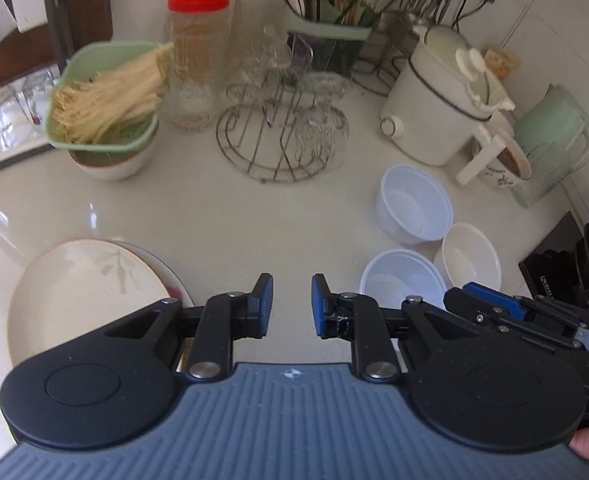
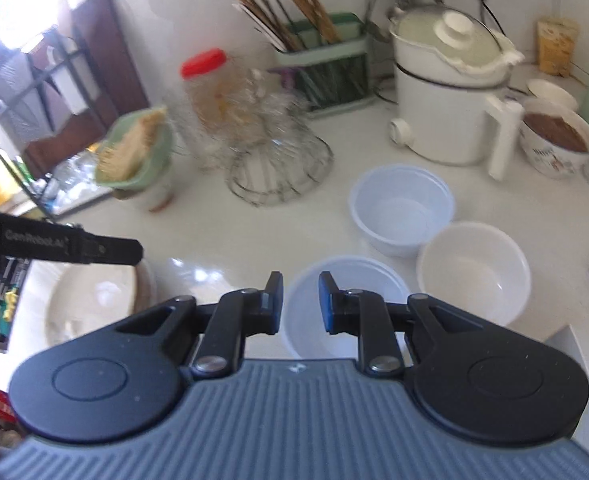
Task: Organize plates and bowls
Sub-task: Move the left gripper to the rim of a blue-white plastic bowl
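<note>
Left gripper over bare counter, jaws narrow with a small gap, nothing held; right gripper likewise narrow and empty above nearest white bowl. Three bowls clustered lower right, stacked plates lower left, probably awaiting sorting. Wire rack, glasses, cooker crowding upper frame.

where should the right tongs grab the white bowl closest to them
Take the nearest white bowl by its rim, coming down from above with one finger inside and one outside the wall. It sits upright and looks empty, its thin rim exposed. The near edge, under the right tongs, is probably safest: the cream bowl and the far white bowl crowd its far and right sides.
</note>
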### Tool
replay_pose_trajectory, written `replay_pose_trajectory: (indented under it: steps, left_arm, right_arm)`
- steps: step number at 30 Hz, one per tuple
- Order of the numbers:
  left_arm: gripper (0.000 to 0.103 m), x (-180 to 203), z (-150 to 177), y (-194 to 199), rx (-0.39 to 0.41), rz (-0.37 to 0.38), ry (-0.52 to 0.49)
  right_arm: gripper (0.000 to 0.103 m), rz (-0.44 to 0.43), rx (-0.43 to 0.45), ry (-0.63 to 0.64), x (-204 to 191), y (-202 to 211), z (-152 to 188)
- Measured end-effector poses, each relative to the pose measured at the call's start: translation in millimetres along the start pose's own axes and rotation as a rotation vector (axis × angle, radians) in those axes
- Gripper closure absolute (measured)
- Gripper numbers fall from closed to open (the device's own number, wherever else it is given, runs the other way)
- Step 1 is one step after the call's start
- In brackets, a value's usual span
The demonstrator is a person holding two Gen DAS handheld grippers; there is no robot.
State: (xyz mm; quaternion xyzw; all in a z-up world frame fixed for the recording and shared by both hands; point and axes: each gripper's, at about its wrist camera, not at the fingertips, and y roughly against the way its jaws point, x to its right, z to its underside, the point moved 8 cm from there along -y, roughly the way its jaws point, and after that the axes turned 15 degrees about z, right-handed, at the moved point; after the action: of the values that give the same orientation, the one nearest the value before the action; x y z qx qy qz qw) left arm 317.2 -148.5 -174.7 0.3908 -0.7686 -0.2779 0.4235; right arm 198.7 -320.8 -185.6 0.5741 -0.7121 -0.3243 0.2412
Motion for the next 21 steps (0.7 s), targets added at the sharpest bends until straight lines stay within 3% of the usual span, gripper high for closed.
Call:
replay_pose_trajectory:
  steps: [6,10,21]
  left_arm:
    - [0.081,1.9,3.6,-25.3,-0.043,0.012,0.041]
    - [0.07,13.2,4.6,-43.2,-0.075,0.028,0.014]
    - [0.068,21.8,16.2,-111.8,-0.217,0.112,0.079]
  right_arm:
    - [0.08,0.041,-0.014,-0.025,20.8,-14.0,10.1]
    - [0.079,0.065,-0.028,-0.05,35.7,-23.6,11.7]
    - [0.079,0.075,-0.094,-0.088,59.9,-53.2,24.4]
